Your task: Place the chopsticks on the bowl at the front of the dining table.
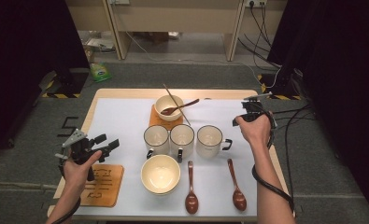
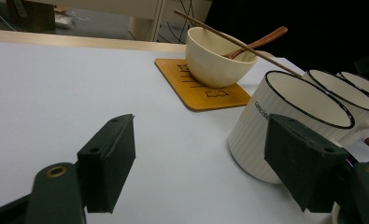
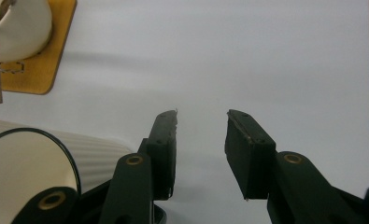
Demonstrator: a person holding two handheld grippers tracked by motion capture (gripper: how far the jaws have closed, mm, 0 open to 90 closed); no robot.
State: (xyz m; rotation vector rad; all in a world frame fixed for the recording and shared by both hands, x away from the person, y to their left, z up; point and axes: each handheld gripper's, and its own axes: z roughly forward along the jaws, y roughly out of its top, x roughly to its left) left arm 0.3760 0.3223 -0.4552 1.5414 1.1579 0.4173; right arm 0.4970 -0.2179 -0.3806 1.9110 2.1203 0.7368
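Two open tools point(image 1: 108, 142) point(image 1: 245, 112), mugs point(image 1: 181, 139) between

Left gripper point(image 1: 108, 142): black jaws, brass-coloured rivets, grey three-cornered plate on top. Right gripper point(image 1: 251, 106): same black build, black cable trailing along bare forearm.

The nearest mug point(image 2: 285, 121) reads "concise" on its side.
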